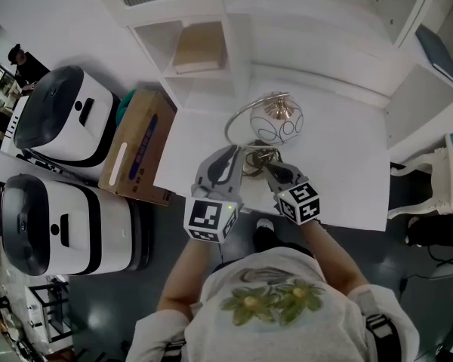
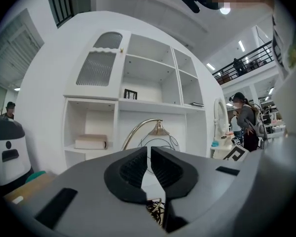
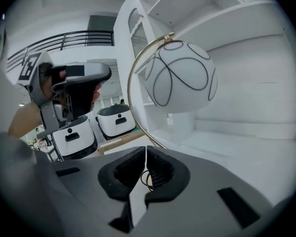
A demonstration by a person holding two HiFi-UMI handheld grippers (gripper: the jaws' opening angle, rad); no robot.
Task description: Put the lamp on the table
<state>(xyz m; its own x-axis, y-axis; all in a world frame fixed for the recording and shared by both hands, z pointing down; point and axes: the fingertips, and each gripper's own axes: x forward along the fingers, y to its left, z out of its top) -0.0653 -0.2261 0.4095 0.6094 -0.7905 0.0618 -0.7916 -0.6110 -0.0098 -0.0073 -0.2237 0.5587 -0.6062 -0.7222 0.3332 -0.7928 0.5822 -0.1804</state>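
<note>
The lamp (image 1: pixel 281 121), a white globe shade with black lines on a curved gold arm (image 1: pixel 238 115), stands on the white table (image 1: pixel 340 172). Its gold wire base (image 1: pixel 258 157) lies between my two grippers. My left gripper (image 1: pixel 235 155) is just left of the base, jaws drawn together to a thin slit with nothing between the pads (image 2: pixel 133 169). My right gripper (image 1: pixel 266 166) is just right of the base and shut; a thin black wire loop (image 3: pixel 147 177) shows behind its pads. The globe (image 3: pixel 180 78) hangs close above the right gripper (image 3: pixel 146 149). In the left gripper view the globe (image 2: pixel 158 143) is straight ahead of the left gripper (image 2: pixel 149 149).
A white shelf unit (image 1: pixel 211 21) with a book (image 1: pixel 198 47) stands behind the table. A cardboard box (image 1: pixel 140 149) and two white machines (image 1: pixel 60 115) (image 1: pixel 60 221) sit left of it. A white chair (image 1: pixel 445 179) is at the right. A person (image 2: pixel 246 122) stands in the distance.
</note>
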